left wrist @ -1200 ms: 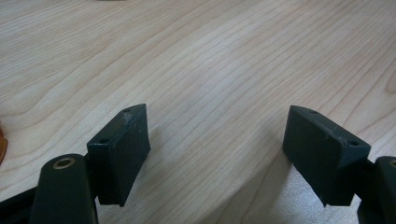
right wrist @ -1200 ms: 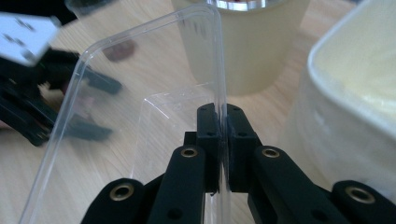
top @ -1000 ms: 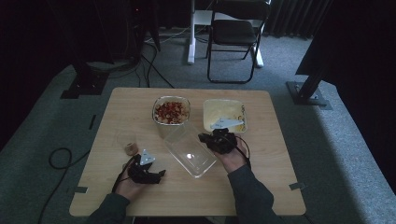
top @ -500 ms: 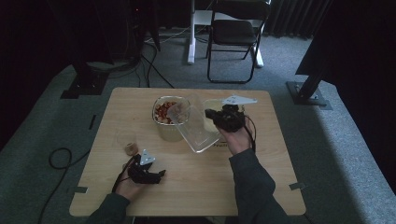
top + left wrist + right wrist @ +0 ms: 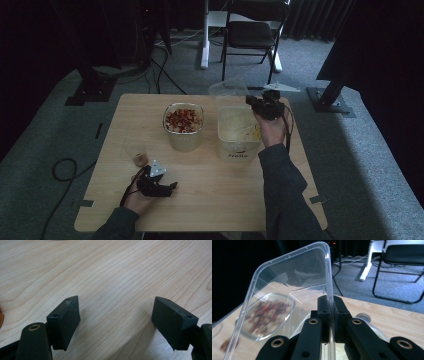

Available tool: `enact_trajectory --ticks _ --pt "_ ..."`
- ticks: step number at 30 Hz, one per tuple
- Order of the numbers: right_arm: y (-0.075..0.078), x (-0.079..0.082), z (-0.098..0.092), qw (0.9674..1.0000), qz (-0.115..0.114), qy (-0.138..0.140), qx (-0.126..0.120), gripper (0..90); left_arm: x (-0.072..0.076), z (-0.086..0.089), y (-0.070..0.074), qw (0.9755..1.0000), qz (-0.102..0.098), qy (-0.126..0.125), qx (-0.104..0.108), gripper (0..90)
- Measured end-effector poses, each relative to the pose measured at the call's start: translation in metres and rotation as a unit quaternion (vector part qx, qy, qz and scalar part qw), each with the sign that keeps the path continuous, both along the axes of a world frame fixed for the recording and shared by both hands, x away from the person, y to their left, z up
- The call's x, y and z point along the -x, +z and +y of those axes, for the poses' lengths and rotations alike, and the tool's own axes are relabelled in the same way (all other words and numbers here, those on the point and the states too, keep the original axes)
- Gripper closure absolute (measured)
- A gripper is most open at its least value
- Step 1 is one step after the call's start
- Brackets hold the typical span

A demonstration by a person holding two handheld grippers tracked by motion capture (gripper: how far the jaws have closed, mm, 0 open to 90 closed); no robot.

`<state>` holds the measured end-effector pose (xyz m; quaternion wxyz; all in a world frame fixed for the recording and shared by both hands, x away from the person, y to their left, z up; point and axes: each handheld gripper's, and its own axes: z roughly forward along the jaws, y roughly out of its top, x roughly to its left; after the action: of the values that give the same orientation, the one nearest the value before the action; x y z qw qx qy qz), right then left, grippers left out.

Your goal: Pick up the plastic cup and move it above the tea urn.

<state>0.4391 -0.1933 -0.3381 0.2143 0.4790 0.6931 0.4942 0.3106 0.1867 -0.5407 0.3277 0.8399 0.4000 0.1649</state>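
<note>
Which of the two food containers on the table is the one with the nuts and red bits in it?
The left container, near the table's middle. The right one holds pale yellowish food and sits under the right gripper.

High view dim, grainy — surroundings black.

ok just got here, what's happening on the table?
A person works two handheld grippers at a wooden table. The right gripper is shut on the edge of a clear plastic lid, holding it tilted up over the rectangular container at the table's far right. The left gripper rests open on bare wood near the front edge. A glass bowl of mixed food stands beside the container.
</note>
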Motion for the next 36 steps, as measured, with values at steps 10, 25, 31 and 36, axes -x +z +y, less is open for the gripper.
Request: enact_trajectory --ticks 10,25,31,36 --pt "-0.014 -0.029 -0.003 0.9984 0.04 -0.038 0.014 55.2 0.001 -0.001 0.0 1.0 0.0 0.001 0.0 23.2" --pt "-0.035 -0.01 -0.029 0.9986 0.029 -0.033 0.028 46.6 0.0 0.0 0.0 1.0 0.0 -0.002 0.001 23.0" --pt "-0.038 -0.004 -0.036 0.9987 0.026 -0.032 0.031 44.8 0.0 0.0 -0.001 1.0 -0.001 -0.003 0.002 22.6" --pt "-0.039 0.001 -0.037 0.9987 0.017 -0.025 0.041 43.3 -0.001 0.0 -0.001 1.0 -0.003 -0.004 0.003 21.5"
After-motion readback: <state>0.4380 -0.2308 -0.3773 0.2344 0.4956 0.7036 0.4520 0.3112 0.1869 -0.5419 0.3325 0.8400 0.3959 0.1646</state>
